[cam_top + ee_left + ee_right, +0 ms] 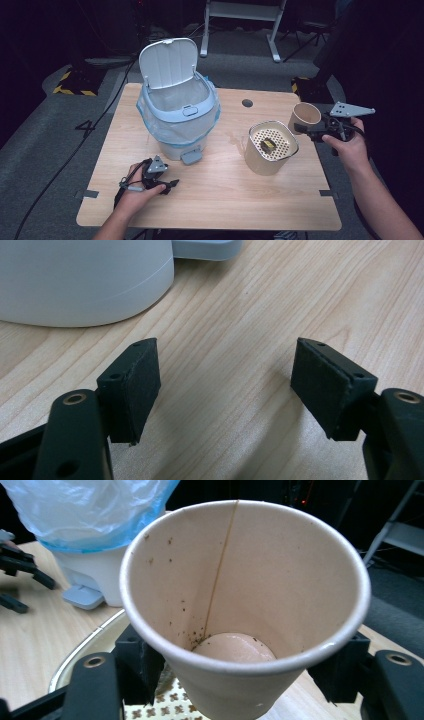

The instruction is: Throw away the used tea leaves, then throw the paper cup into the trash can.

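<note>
Dark surroundings ringed the wooden bench [215, 200]. Right gripper [306, 129] fingers clamped a stained paper cup [240, 605] beside the strainer container [270, 147]; left gripper [227, 390] fingers stood apart near the bin [177, 107].

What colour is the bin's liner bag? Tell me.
The liner bag is translucent light blue, clearest in the right gripper view.
</note>
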The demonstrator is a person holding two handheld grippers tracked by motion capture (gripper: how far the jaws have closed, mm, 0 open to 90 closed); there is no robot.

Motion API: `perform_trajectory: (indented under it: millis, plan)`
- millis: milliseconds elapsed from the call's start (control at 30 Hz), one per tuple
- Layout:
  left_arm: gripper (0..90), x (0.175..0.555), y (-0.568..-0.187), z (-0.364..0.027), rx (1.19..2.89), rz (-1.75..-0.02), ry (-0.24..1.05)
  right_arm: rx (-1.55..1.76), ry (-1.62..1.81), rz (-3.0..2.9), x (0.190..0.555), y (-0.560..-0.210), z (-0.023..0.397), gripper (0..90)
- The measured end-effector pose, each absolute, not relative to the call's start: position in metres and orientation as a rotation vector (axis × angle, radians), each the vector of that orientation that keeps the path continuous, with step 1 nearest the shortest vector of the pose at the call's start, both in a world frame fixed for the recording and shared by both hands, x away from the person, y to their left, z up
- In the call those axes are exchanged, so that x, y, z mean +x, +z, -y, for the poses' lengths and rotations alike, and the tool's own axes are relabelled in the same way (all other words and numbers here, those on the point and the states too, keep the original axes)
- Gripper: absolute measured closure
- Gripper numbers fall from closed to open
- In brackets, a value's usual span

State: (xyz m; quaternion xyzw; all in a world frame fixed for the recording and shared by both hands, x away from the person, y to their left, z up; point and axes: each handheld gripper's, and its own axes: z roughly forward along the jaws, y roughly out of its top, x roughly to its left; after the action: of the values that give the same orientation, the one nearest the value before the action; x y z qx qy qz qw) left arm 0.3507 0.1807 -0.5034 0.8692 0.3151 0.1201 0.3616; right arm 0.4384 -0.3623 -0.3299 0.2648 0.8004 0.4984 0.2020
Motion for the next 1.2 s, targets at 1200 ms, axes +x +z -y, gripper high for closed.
perform_trajectory:
  millis: [1200]
  plan:
    - [27.7,0.351,-0.504,-0.181,2.238,-0.820,0.315,0.527,1.503,-2.331,0.480,-0.260,0.271,31.2]
